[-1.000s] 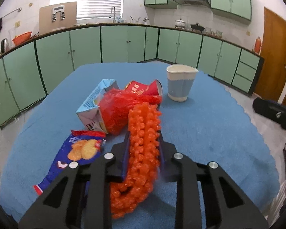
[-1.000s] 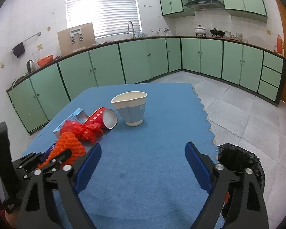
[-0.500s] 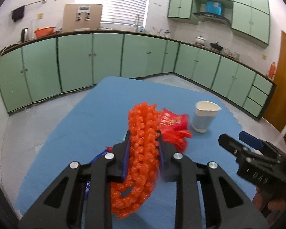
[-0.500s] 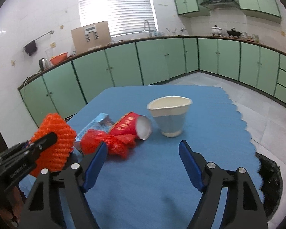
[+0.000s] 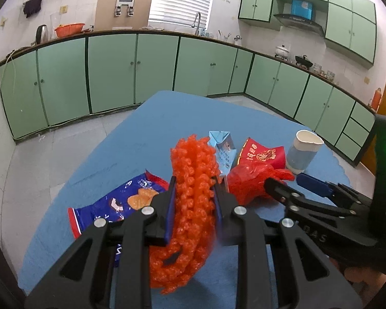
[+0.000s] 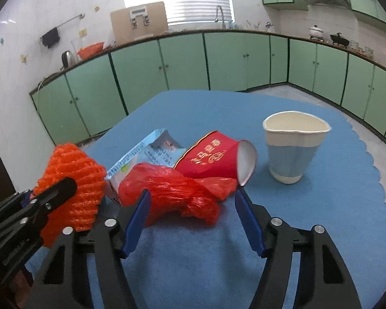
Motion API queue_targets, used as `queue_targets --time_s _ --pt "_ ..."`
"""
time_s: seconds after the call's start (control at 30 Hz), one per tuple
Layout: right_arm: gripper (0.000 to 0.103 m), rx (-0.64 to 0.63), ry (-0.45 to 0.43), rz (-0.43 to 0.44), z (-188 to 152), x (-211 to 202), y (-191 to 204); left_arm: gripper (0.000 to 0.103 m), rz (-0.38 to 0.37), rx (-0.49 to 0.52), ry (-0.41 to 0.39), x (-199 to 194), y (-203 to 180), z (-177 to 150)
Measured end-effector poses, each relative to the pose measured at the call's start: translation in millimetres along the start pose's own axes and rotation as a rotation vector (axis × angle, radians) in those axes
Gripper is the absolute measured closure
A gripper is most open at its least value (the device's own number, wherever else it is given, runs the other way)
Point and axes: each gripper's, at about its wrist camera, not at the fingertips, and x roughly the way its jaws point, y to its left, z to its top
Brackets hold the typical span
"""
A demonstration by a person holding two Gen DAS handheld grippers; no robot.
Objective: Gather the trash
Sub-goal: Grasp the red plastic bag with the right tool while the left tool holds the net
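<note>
Left gripper (image 5: 194, 188) clamped on orange foam net (image 5: 193, 200); right gripper (image 6: 193, 200) narrowing, nothing gripped.
Both angled down over the blue counter (image 6: 321, 206). Right jaws have just been closing, straddling the near end of the red plastic bag (image 6: 172, 190), pads apart from it; net held clear, left of bag.

Bright trash on a blue cloth in a green kitchen.

The foam net (image 5: 193, 200) is vivid orange with a knobbly mesh weave; the bag (image 6: 167, 193) is glossy translucent red. The tipped cup (image 6: 213, 158) is red with gold lettering and a gold emblem, white inside. At 3 o'clock of it, the upright cup (image 6: 293, 146) is pale blue with a cream rim and base. The carton (image 6: 146, 152) is light blue and white with small print. The snack packet (image 5: 110, 206) is dark blue, red-edged, picturing golden crisps. The cloth (image 6: 321, 231) is plain mid-blue. Cabinets (image 5: 110, 72) are mint green with dark frames.
</note>
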Motion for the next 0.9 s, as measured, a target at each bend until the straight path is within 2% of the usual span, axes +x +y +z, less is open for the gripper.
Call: queue_targets --time_s 0.03,0.1,0.13,0.2,0.3,0.5,0.9 --pt "0.043 -0.002 0.011 0.007 0 3 1 0.08 -0.002 -0.002 0.001 0 0 -1" --pt "0.061 -0.005 0.047 0.034 -2 11 1 0.08 -0.006 -0.004 0.004 1 1 -2" --pt "0.067 -0.007 0.062 0.041 -4 13 2 0.08 -0.009 -0.005 0.005 1 2 -2" --pt "0.087 -0.015 0.084 0.054 -7 16 1 0.08 -0.011 -0.007 0.005 2 3 -1" --pt "0.099 -0.03 0.091 0.064 -11 13 0 0.08 -0.016 -0.01 0.003 0 2 -1" --pt "0.101 -0.036 0.057 0.074 -14 -13 -6 0.08 -0.045 0.013 -0.023 -10 -11 2" --pt "0.101 0.049 -0.024 0.002 -7 -83 -48 0.08 -0.129 0.068 -0.059 -30 -62 1"
